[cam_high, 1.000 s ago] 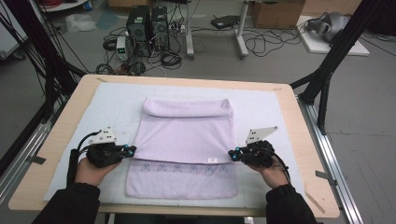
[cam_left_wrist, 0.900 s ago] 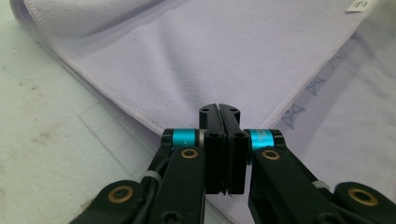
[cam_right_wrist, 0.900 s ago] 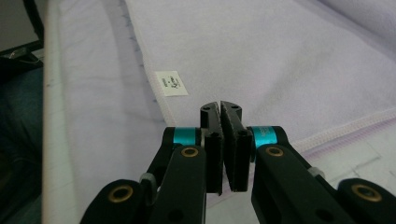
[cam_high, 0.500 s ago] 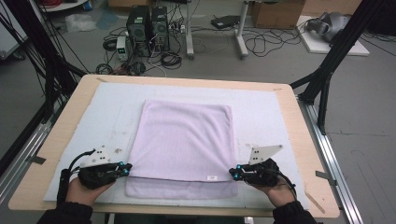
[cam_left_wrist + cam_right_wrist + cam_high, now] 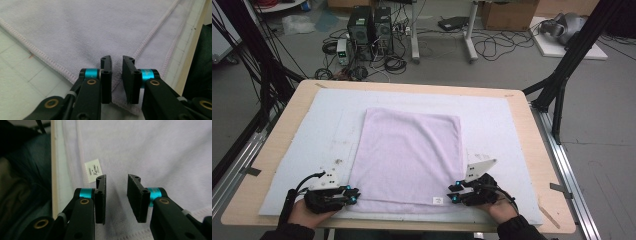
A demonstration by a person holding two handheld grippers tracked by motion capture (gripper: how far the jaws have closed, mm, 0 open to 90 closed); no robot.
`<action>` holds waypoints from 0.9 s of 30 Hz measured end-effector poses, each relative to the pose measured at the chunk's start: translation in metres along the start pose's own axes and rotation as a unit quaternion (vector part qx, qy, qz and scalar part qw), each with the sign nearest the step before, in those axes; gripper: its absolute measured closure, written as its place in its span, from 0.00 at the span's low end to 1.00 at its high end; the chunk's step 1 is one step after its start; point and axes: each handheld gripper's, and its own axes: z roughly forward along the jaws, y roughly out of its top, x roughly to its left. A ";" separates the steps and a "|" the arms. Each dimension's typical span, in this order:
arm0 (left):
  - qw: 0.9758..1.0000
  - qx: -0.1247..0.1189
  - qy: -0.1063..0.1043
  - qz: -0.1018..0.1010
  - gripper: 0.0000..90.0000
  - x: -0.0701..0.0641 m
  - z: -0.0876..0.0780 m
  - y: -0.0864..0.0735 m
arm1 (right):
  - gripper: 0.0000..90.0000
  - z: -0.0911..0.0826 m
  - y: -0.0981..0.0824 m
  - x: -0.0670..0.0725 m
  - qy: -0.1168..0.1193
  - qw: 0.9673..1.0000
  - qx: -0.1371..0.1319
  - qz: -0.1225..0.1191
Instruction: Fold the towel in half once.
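Observation:
A pale lilac towel (image 5: 409,155) lies folded flat on the white mat (image 5: 512,130). Its near edge runs between my two grippers. My left gripper (image 5: 354,192) rests at the towel's near left corner (image 5: 125,102). Its jaws have just been opening and stand a little apart (image 5: 117,62), with the cloth lying loose under the gap. My right gripper (image 5: 453,192) is at the near right corner, beside a small white label (image 5: 93,170). Its jaws (image 5: 116,178) have also just been opening, wider than the left ones, and the towel lies flat beneath them, not pinched.
The mat covers a wooden table (image 5: 552,200), whose near edge is just behind both hands. Black frame legs (image 5: 562,75) stand at the far right. On the floor beyond are computer boxes (image 5: 369,25) and cables.
Both hands drew the towel's top layer toward the near edge, covering the patterned strip. Both pairs of jaws, shut on the cloth before, now stand apart.

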 end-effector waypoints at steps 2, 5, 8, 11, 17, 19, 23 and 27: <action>1.000 0.000 0.000 -0.002 0.95 0.000 0.000 0.001 | 0.88 0.006 -0.001 0.001 -0.003 1.000 0.010 -0.009; 1.000 -0.003 0.002 -0.003 0.97 0.000 -0.002 0.002 | 0.97 0.005 -0.001 -0.002 0.006 1.000 0.008 -0.005; 1.000 -0.017 0.003 -0.005 0.97 -0.001 -0.009 0.006 | 0.97 0.000 0.001 -0.002 0.009 1.000 -0.003 -0.007; 1.000 -0.030 0.000 -0.002 0.97 -0.005 -0.017 0.010 | 0.97 -0.012 0.005 0.000 0.011 1.000 -0.026 -0.010; 0.999 -0.041 -0.005 0.010 0.97 -0.020 -0.030 0.010 | 0.97 -0.026 0.006 0.009 0.015 0.999 -0.039 -0.018; 0.999 -0.040 -0.010 0.010 0.97 -0.023 -0.032 0.007 | 0.97 -0.027 0.002 0.013 0.011 0.999 -0.035 -0.018; 1.000 -0.019 -0.019 0.007 0.90 -0.024 -0.023 0.000 | 0.95 -0.020 -0.008 0.014 0.027 0.999 -0.011 -0.014; 1.000 -0.002 -0.026 0.000 0.88 -0.020 -0.013 -0.005 | 0.88 -0.011 -0.014 0.009 0.027 1.000 -0.004 0.000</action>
